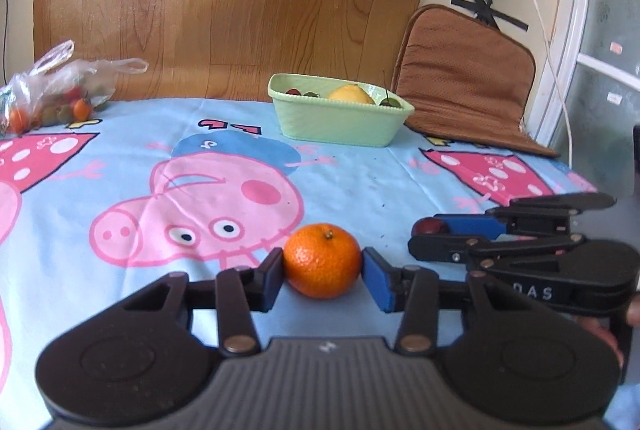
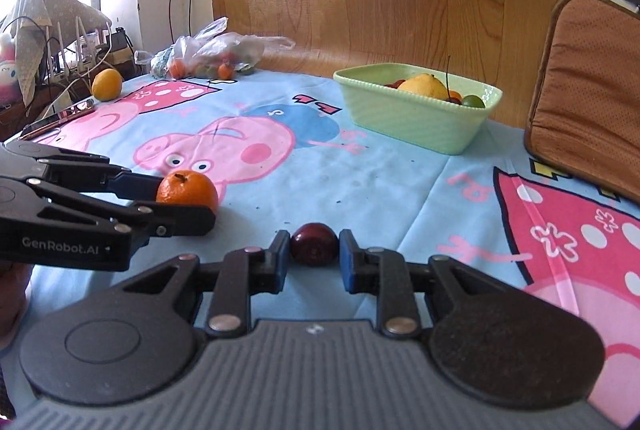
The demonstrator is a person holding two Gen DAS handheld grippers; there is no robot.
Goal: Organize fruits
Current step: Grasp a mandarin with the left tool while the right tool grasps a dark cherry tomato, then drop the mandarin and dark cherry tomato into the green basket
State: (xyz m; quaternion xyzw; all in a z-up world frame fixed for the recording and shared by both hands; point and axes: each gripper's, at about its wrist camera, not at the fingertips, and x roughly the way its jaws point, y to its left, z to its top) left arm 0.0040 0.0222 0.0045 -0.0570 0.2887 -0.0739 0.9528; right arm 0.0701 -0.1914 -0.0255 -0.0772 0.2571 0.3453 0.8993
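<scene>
A mandarin (image 1: 322, 261) sits on the tablecloth between the pads of my left gripper (image 1: 322, 272), which touch both its sides; it also shows in the right wrist view (image 2: 187, 191). A dark red cherry (image 2: 314, 243) lies between the pads of my right gripper (image 2: 314, 255), which close on it; it also shows in the left wrist view (image 1: 430, 227). The green bowl (image 1: 340, 128) stands at the back with a lemon (image 1: 351, 95) and several small fruits inside; it also shows in the right wrist view (image 2: 412, 122).
A plastic bag of small fruits (image 1: 52, 94) lies at the back left, also in the right wrist view (image 2: 208, 56). A brown cushion (image 1: 464, 78) leans behind the bowl. An orange (image 2: 106, 83) and a phone (image 2: 60, 118) lie at the table's left edge.
</scene>
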